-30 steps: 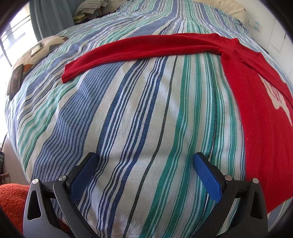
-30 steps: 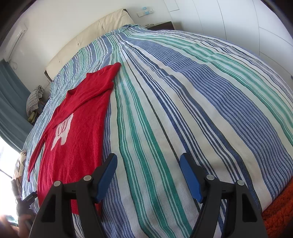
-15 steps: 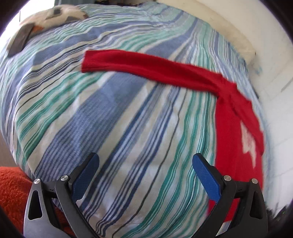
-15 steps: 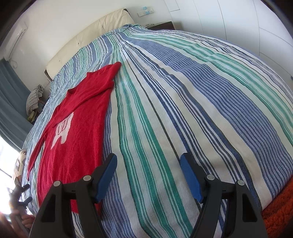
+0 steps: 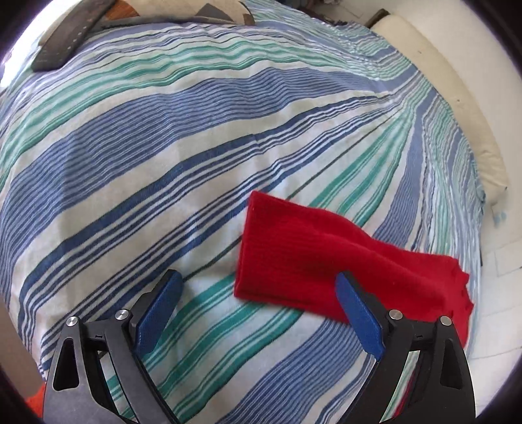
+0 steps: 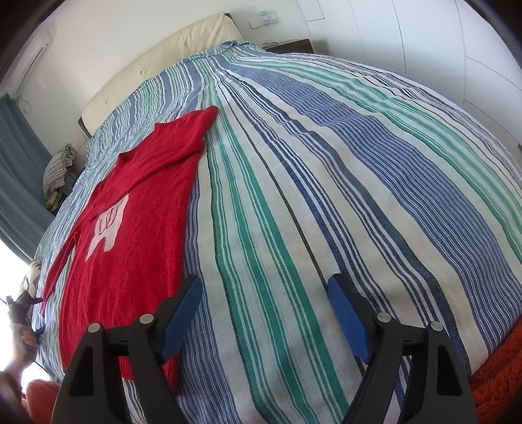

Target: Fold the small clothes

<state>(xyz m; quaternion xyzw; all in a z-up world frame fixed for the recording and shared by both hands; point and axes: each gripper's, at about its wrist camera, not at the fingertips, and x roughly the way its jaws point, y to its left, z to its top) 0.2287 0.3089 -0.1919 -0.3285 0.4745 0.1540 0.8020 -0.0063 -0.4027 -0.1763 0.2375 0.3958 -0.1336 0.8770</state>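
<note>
Risk: we are judging that the sleeve cuff (image 5: 277,248) could bunch or slip if our left gripper (image 5: 257,313) pinches only its edge.
Position: the cuff is lying on the bed (image 5: 163,163), just ahead of the left gripper, towards its right finger.
Grippers: the left jaws, empty, have just been closing slightly yet are standing wide; the right gripper (image 6: 264,319) has been opening, empty, beside the red sweater (image 6: 137,234).

Left gripper (image 5: 257,313) hangs above the striped bedspread (image 5: 163,163), jaws wide and just closing a little, with the cuff end of the red sleeve (image 5: 293,257) reaching in between them, pads not pressing it; a dark flat object (image 5: 71,29) lies top left
</note>
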